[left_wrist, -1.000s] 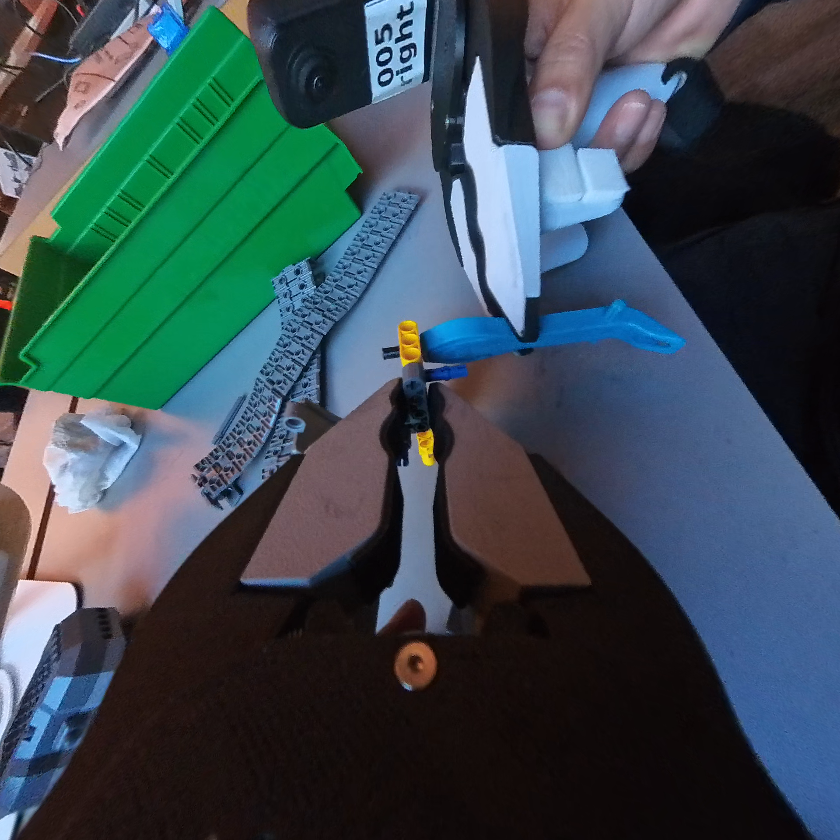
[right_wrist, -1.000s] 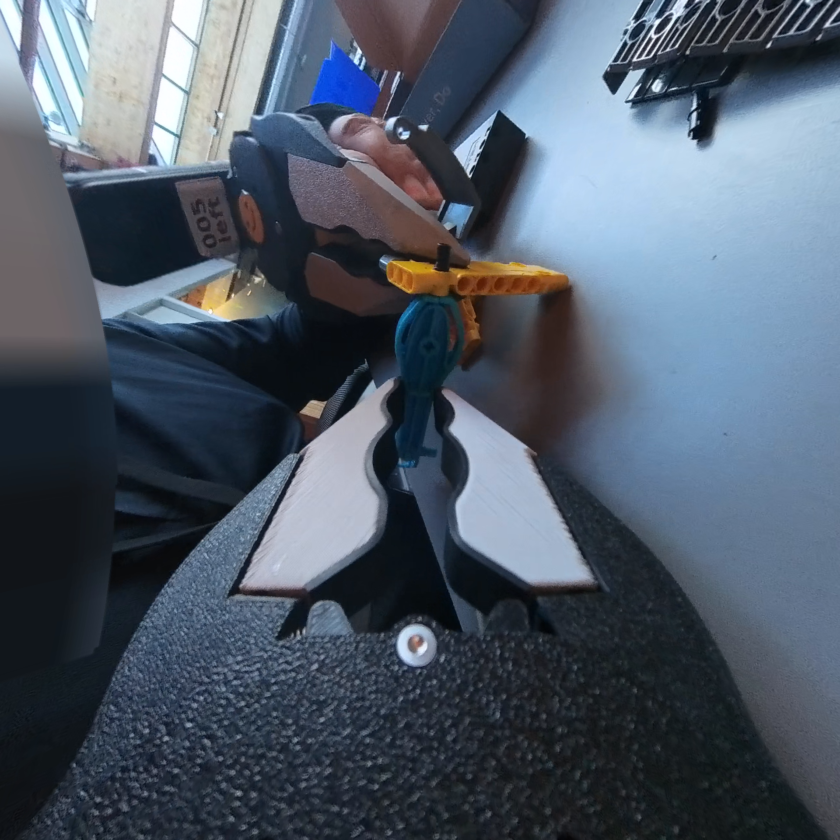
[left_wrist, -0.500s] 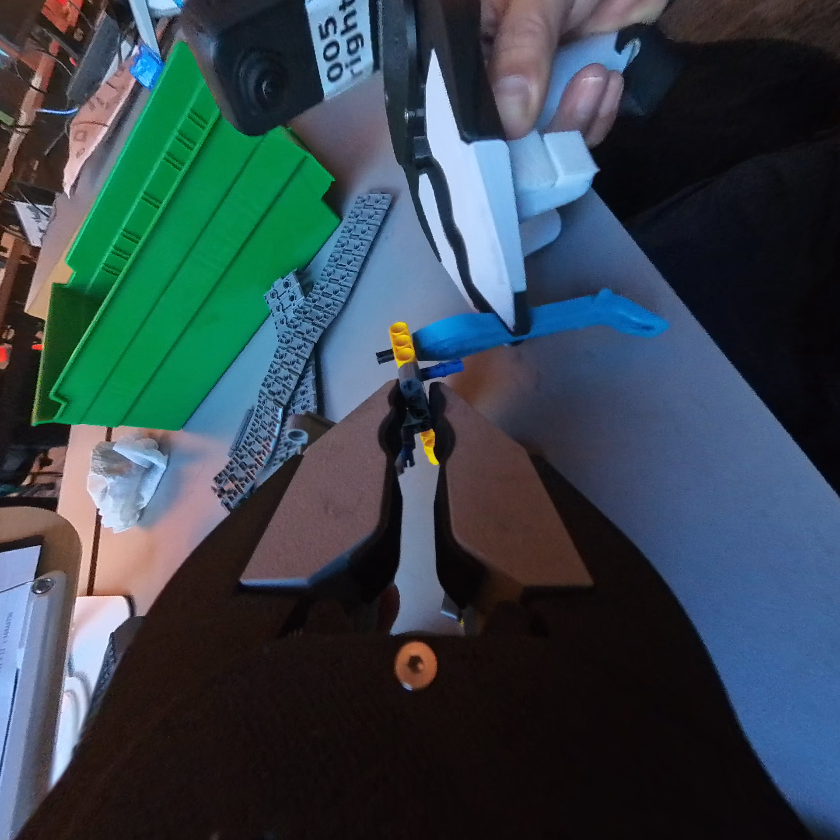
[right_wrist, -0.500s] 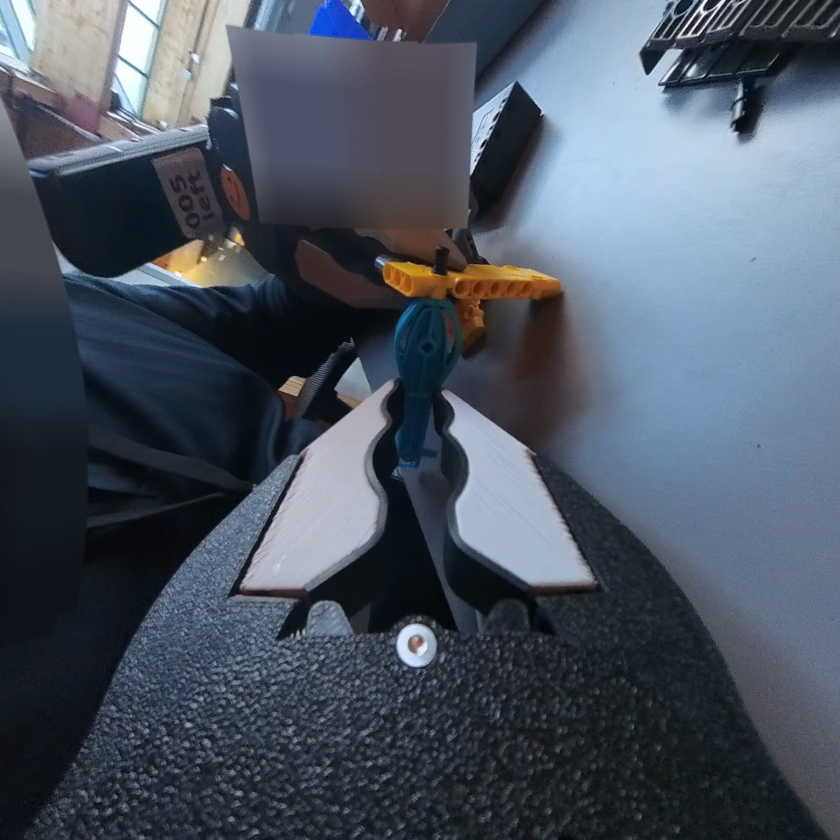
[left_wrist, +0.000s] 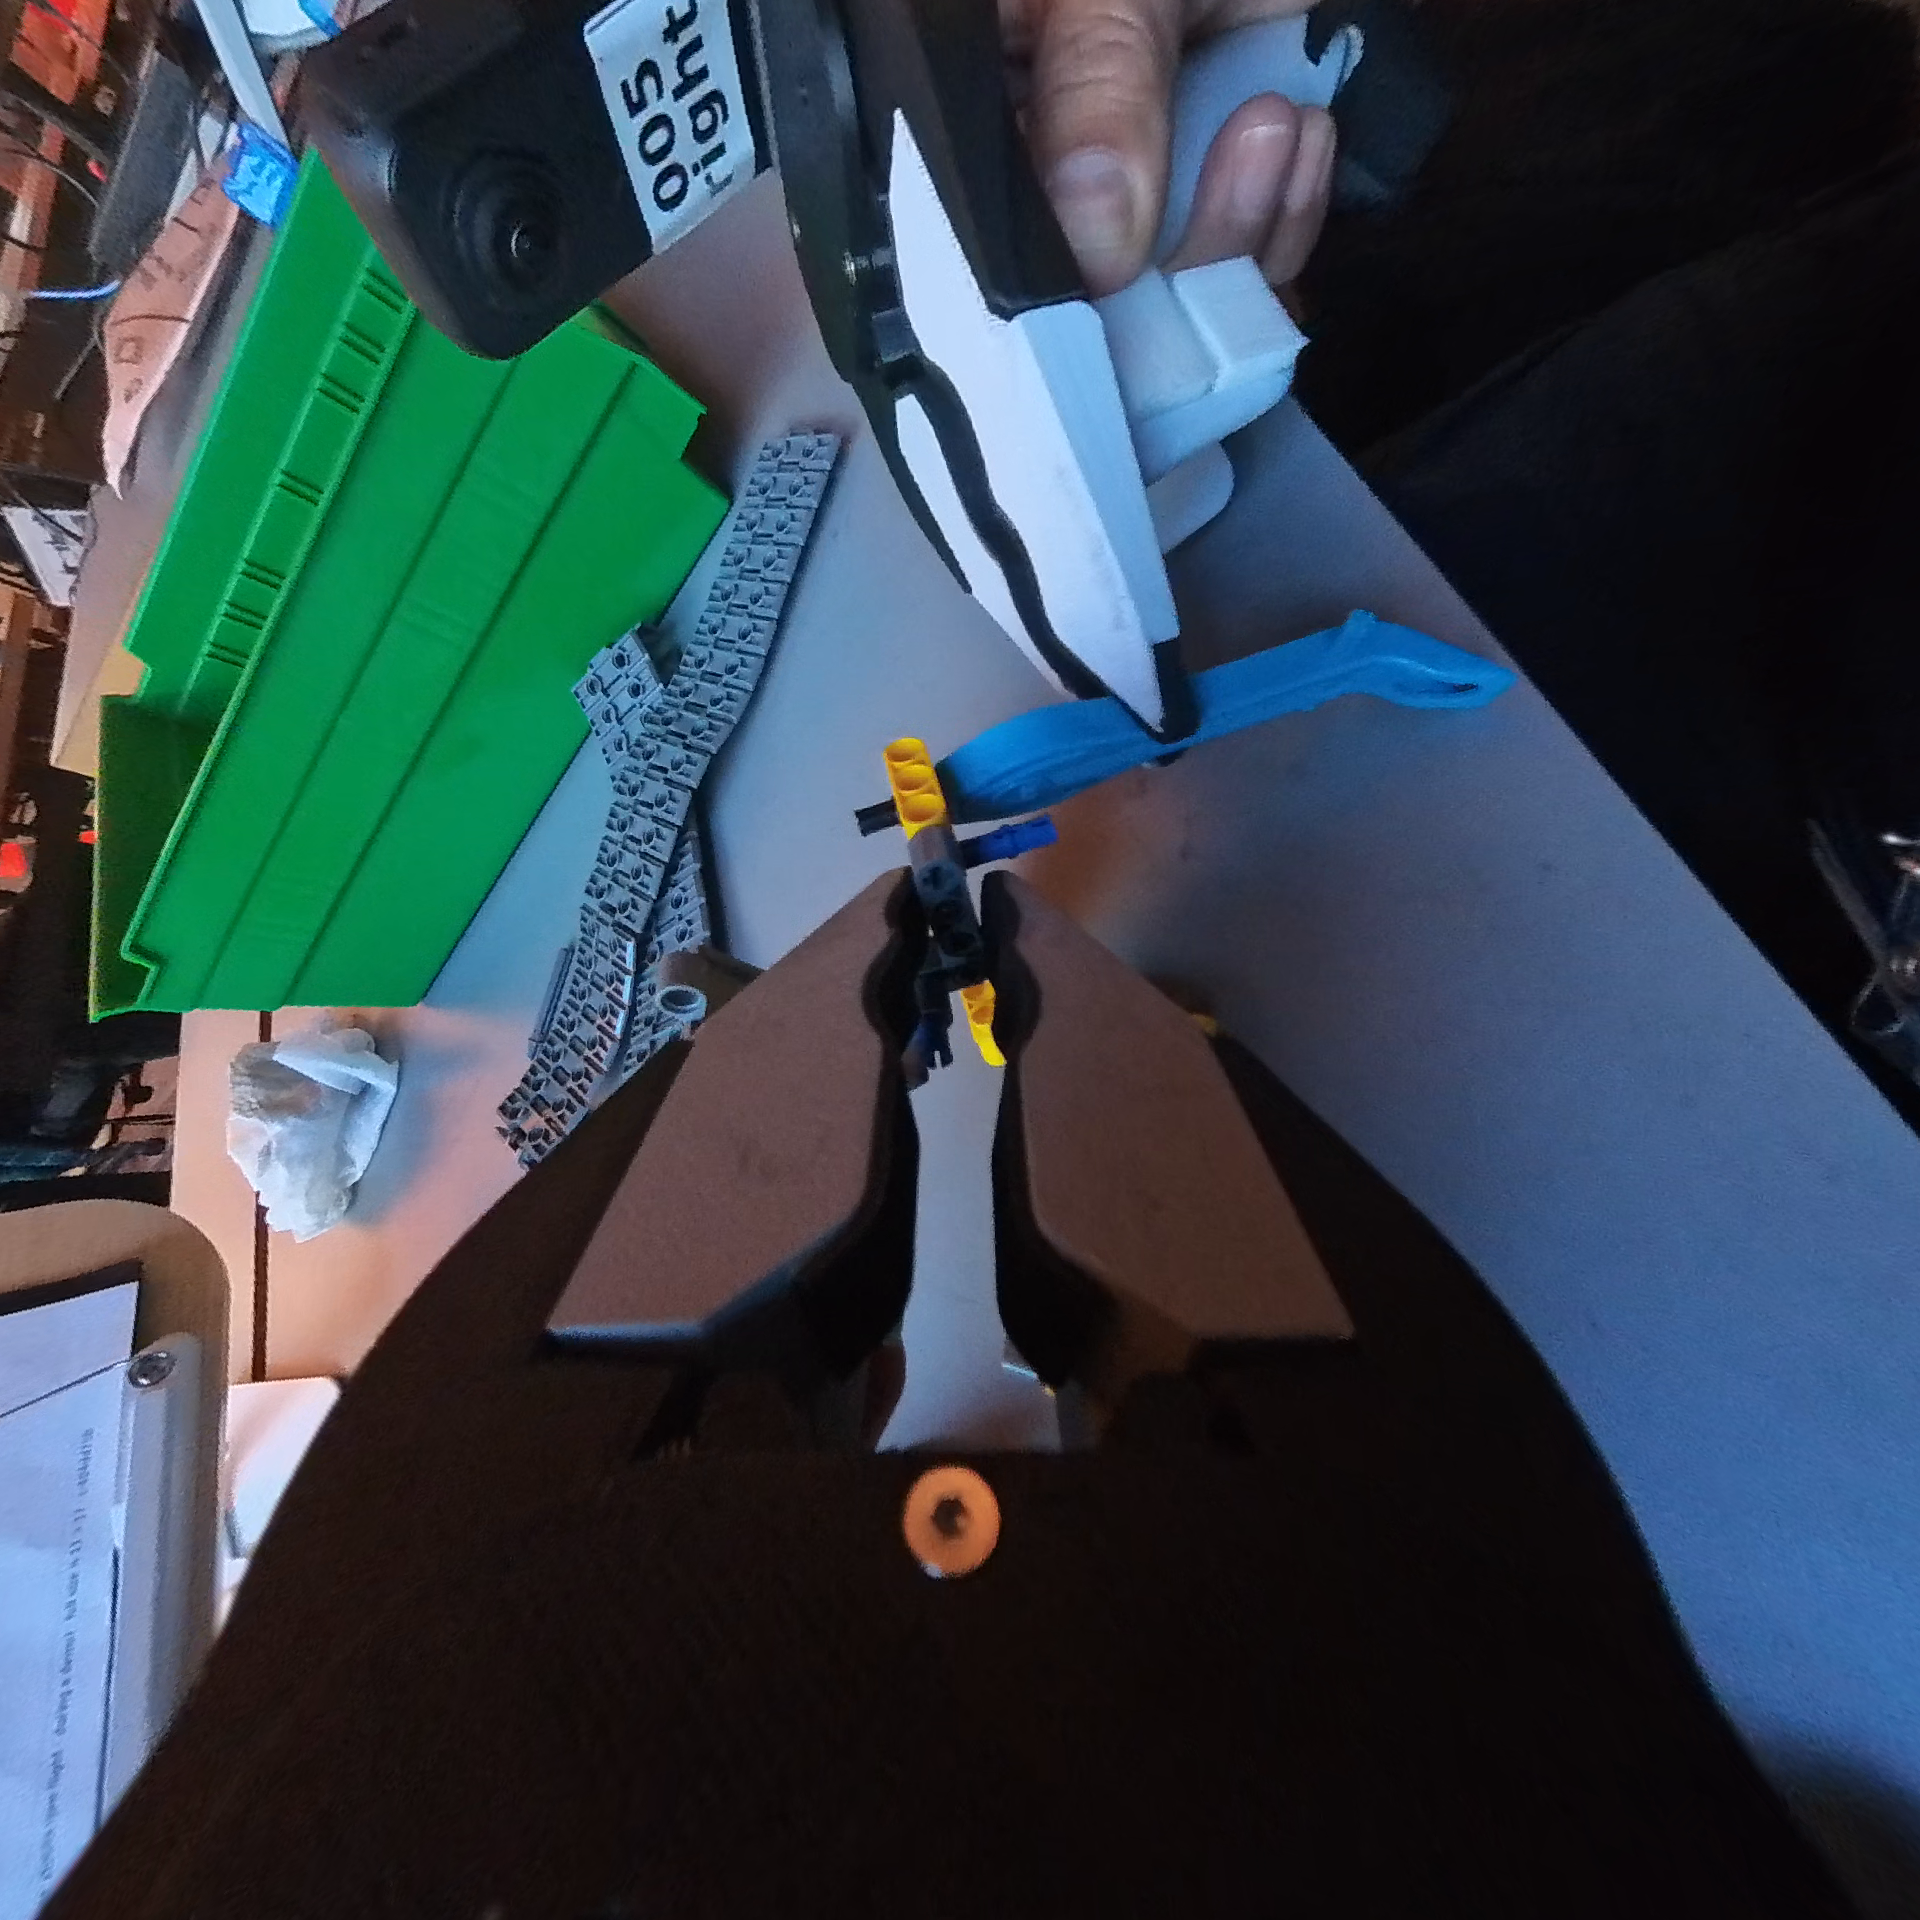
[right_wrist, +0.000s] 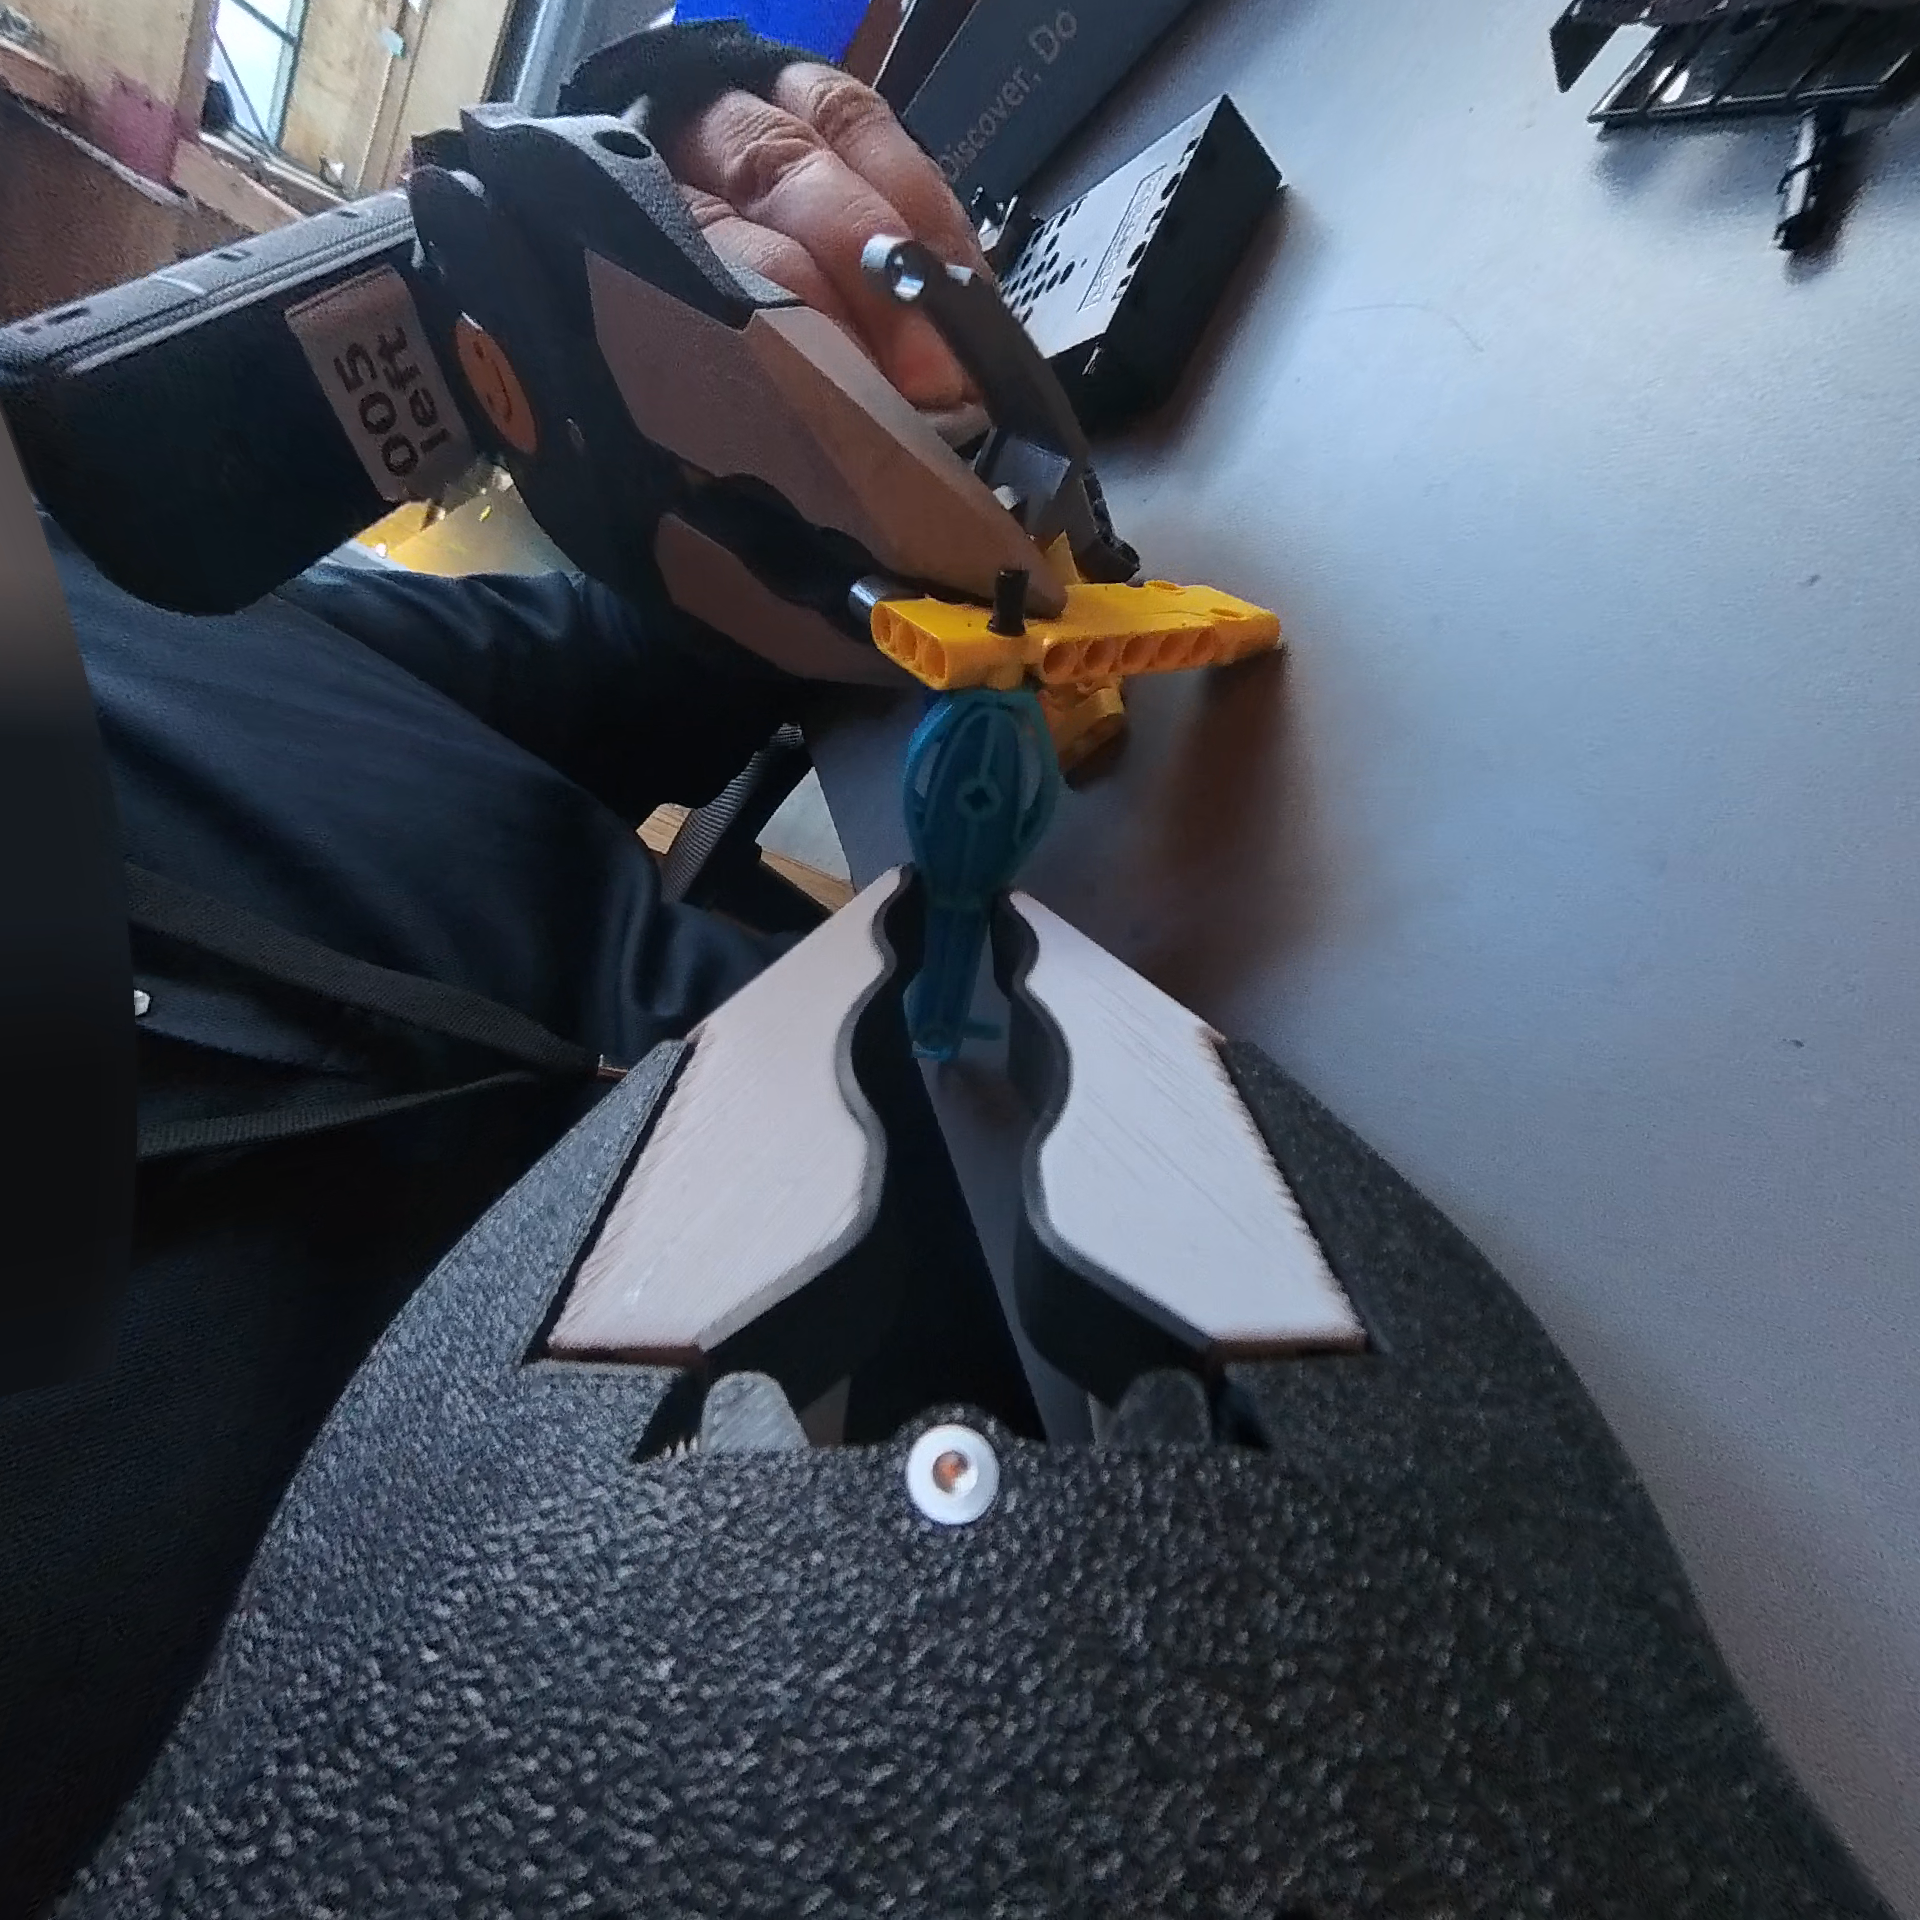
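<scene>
At frame centre, the yellow beam assembly (left_wrist: 940, 904) is pinched by the left gripper (left_wrist: 951, 914) — the blue tool (right_wrist: 971, 821), clamped in the right gripper (right_wrist: 956, 935), is best kept square against it.

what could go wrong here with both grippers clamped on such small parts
1. The left gripper pinches only a narrow part of the yellow beam assembly, so a push could twist it in the jaws.
2. The right gripper holds the blue tool by its thin handle; pressed against the assembly, it might slip or swing aside.
</scene>
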